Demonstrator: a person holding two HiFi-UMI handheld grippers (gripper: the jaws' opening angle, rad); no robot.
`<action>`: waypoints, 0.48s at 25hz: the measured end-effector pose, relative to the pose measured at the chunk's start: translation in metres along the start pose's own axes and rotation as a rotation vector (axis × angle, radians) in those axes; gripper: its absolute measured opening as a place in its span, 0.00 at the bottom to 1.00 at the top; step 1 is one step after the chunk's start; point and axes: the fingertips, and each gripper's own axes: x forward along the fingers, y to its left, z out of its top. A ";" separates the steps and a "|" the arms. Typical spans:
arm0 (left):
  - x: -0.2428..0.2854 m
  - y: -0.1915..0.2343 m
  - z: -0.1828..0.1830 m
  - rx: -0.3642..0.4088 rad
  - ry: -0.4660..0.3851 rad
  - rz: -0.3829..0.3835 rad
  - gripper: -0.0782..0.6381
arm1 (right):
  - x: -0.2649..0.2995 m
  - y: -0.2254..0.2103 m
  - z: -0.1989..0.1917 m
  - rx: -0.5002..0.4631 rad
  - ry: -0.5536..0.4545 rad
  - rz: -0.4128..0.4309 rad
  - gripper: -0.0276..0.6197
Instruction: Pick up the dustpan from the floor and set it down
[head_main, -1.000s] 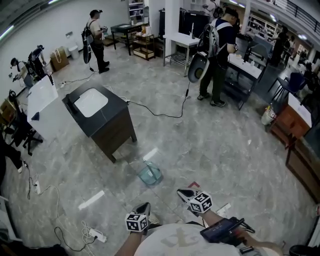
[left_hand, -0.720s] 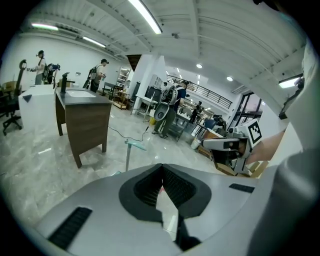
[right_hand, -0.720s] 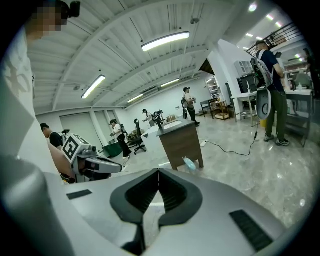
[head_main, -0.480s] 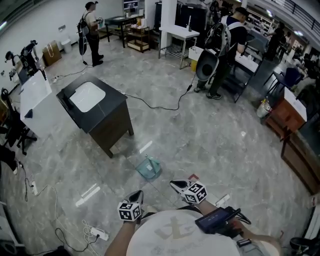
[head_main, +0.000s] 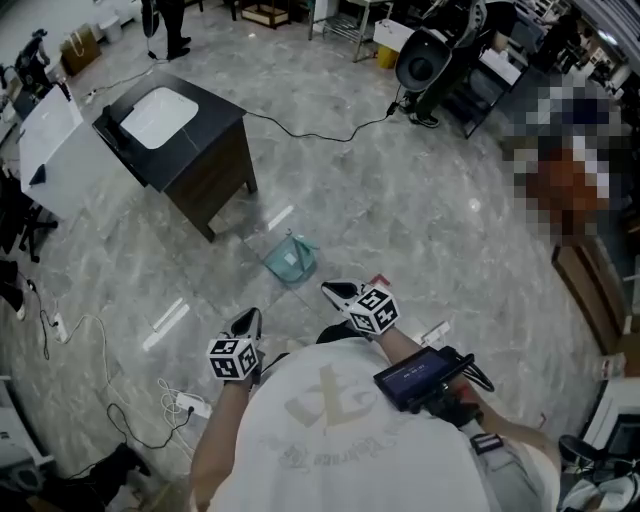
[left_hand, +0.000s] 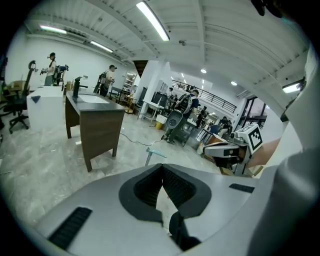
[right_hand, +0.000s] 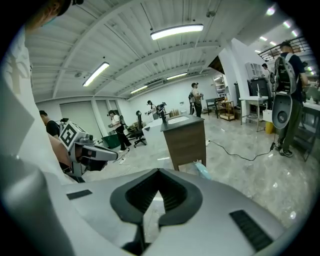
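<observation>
**Both tools shut and empty, dustpan ahead on the floor**

The dustpan (head_main: 291, 259) sits on the floor (head_main: 430, 220) ahead of both tools and well apart from each. It lies a little right of where my left tool (head_main: 248, 322) points and a little left of where my right tool (head_main: 335, 292) points. From here it sits roughly between the two, with the right tool's tip the nearer one. Beyond it, and off to the left of my left tool, stands a dark cabinet (head_main: 200, 160) with a white basin in its top. The dustpan is just beside the cabinet's near corner, on open floor, so I judge I can reach it from this side without going round the cabinet.

I carry both tools low in front of my body, angled forward and down at the floor. That fits an approach rather than a grasp, since nothing is within reach yet.

The left tool's jaws meet at the tips with nothing between them, and the right tool's jaws are together and empty too. Neither tool touches anything. The dustpan's handle seems to stand up from the pan (it is small in both gripper views, so I am not sure). If so, I would open one tool before closing in on that handle.
</observation>
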 end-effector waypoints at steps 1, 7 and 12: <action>-0.003 0.002 -0.003 -0.005 0.003 0.002 0.13 | 0.001 0.001 -0.001 0.002 0.006 -0.001 0.07; -0.019 0.021 -0.012 -0.056 -0.019 0.048 0.13 | 0.014 -0.009 -0.007 0.021 0.051 -0.029 0.07; -0.025 0.037 -0.019 -0.104 -0.030 0.086 0.13 | 0.031 -0.021 0.007 -0.002 0.069 -0.042 0.07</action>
